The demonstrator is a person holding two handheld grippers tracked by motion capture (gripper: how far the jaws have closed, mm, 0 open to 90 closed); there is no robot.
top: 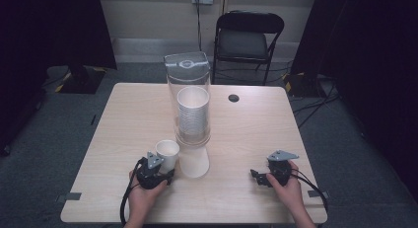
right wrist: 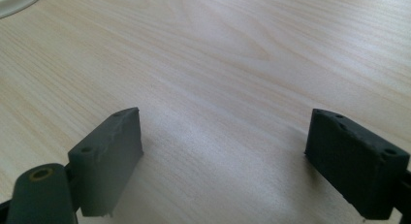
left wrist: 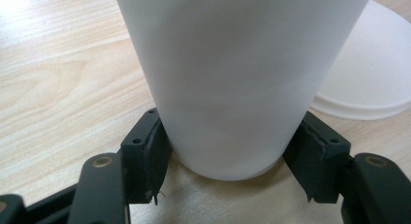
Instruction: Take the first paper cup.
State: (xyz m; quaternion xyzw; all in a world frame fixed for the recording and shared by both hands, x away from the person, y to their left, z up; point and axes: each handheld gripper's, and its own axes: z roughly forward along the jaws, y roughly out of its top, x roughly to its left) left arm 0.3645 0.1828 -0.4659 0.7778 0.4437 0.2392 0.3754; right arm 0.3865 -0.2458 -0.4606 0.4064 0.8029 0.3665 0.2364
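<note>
Your left claw (top: 166, 174) is clamped on a white paper cup (top: 167, 154): in the left gripper view both black pads (left wrist: 154, 151) press against the lower wall of the cup (left wrist: 237, 83), one on each side, close to its base. The cup stands upright on the wooden counter (top: 123, 124), mouth up, near the front edge on your left side. Just to its right a second white cup (top: 193, 164) stands upside down on the counter; its rim shows behind the held cup in the left gripper view (left wrist: 368, 88), close beside it, and I cannot tell whether the two touch. Behind both stands a tall clear dispenser (top: 190, 85) with a grey lid and a stack of white cups (top: 192, 114) inside, and the upturned cup sits right at its foot. Your right claw (top: 260, 178) rests low over the counter at the front right, well apart from the cups. Its jaws stand wide apart in the right gripper view (right wrist: 223, 161), with bare wood between them. Beyond the far edge of the counter a black folding chair (top: 249, 38) stands against the wall.
</note>
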